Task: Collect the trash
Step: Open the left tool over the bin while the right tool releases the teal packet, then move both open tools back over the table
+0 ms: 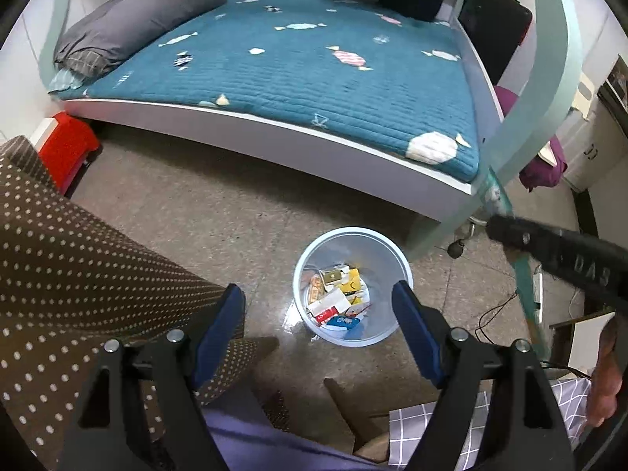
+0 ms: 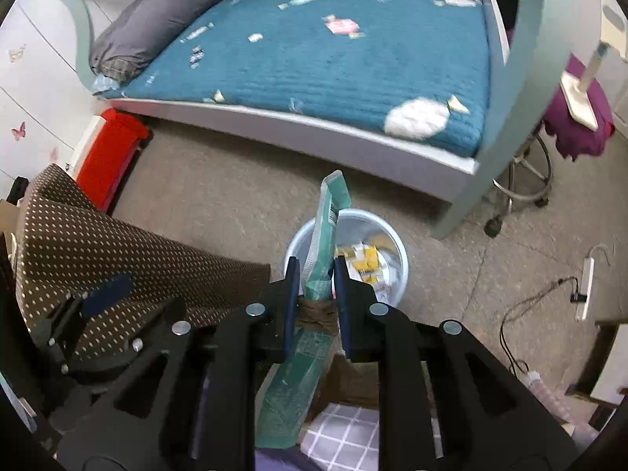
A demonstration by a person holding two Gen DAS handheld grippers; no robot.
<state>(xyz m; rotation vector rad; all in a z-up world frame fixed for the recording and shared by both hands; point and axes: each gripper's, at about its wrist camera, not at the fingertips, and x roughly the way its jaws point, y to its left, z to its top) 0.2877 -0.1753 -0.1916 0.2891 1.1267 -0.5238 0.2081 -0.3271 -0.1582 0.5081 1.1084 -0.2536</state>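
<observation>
I see open floor (image 1: 204,204) between the bed (image 1: 274,141) and the trash bin (image 1: 352,286) — room to pass there. The bin's mouth lies clear below my left gripper (image 1: 320,337). On the left the dotted cloth (image 1: 78,255) crowds in close; the long green wrapper (image 2: 327,235) between my right gripper (image 2: 317,286) pads juts over the bin's near rim — the stool (image 2: 522,184) and cable (image 2: 522,310) block the right.

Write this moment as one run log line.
phase: drop | right gripper: open, teal wrapper between fingers | left gripper: open, nothing held | white bin: below
</observation>
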